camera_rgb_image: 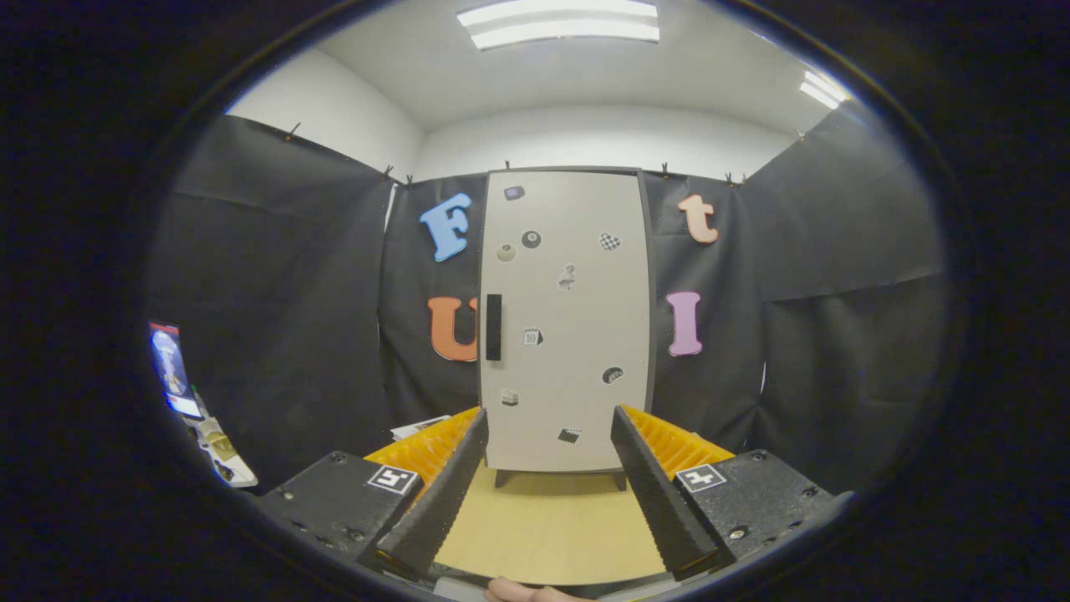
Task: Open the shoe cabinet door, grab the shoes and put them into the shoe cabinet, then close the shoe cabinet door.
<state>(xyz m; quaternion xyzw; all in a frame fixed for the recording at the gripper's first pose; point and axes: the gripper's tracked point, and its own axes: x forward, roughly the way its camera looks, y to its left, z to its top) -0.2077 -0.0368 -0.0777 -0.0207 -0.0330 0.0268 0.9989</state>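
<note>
Tool point(549, 435) fingers apart, holding nothing, over the bare bench point(547, 527). Shoe cabinet point(566, 322) stands at the bench's far edge with door point(577, 368) closed, which fits either unopened or reclosed. For any door move, take the dark handle point(493, 327) on the door's left edge squarely.

Shoe cabinet point(567, 322) beyond spread gripper point(549, 433) fingers; handle point(493, 327) on its left edge

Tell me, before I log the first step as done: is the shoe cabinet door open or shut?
Shut. The shoe cabinet door sits flush, handle untouched; the claw is open, well short.
</note>
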